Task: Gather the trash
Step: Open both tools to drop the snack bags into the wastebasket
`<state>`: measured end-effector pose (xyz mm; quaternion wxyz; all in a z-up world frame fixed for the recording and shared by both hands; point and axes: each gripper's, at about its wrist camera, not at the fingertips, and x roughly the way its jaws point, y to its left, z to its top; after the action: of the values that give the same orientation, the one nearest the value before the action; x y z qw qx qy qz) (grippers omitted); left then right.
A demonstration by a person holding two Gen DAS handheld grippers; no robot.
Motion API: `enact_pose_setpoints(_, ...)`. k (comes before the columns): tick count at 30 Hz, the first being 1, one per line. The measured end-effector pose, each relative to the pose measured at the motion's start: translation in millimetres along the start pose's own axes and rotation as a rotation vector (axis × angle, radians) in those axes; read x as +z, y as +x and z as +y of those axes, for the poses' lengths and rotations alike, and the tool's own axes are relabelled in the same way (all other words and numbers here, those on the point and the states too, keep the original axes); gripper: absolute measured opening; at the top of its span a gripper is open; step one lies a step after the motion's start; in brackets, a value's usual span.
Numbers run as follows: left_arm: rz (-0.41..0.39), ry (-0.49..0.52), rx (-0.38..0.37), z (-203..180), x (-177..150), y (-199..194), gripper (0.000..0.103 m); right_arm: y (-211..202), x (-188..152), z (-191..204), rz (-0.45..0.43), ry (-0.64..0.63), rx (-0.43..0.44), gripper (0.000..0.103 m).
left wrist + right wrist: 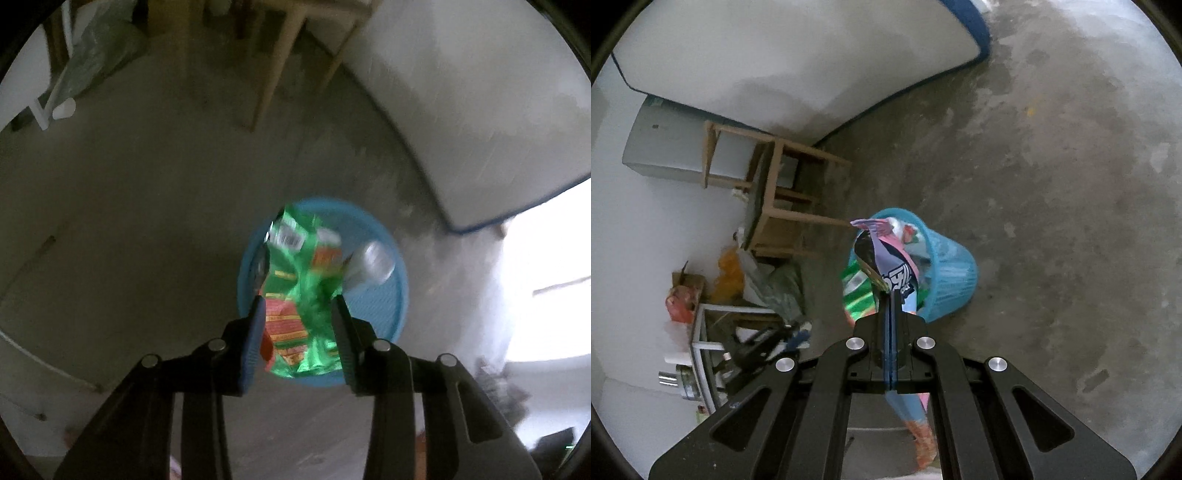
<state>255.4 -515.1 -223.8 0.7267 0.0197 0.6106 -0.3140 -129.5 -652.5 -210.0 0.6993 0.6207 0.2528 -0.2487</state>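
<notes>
Green wrapper: a crumpled green and red snack wrapper (299, 295) sits between the left gripper (298, 299) fingers, directly above the mouth of the blue basket (388, 306); long axis runs along the fingers, away from the camera.
Left jaws: parted narrowly; the pads flank the wrapper but no firm pinch shows, so it looks released or nearly so.
Purple wrapper: a pink and purple snack bag (886, 258) is clamped in the right gripper (891, 293), jaws fully closed on its edge, held above the basket's near rim (908, 214).
Basket contents: other litter already lies inside, including something pale.
Nearer hand: left, judged centred over the opening; right is at the rim.
Clearance: bare concrete floor (1052, 184) around the basket; wooden stool (783, 192) and mattress (775, 55) stand well apart.
</notes>
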Motion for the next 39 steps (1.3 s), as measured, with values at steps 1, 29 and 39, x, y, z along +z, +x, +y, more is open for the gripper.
enact_pose_setpoints(1,-0.022,-0.012,-0.02,2.5,5.1,-12.7,0.036,7.3,1.6,5.5,0.008,-0.003,0.018,0.0)
enact_pose_setpoints(29,-0.466,0.179,-0.093,105.3,-236.1,-325.6,0.061,166.2,-33.8,-2.7,0.103,0.143,-0.161,0.044)
enact_pose_setpoints(39,-0.595,0.092,-0.036,129.0,-281.3,-361.6,0.089,48.4,-62.7,47.0,0.045,-0.183,-0.104,0.048)
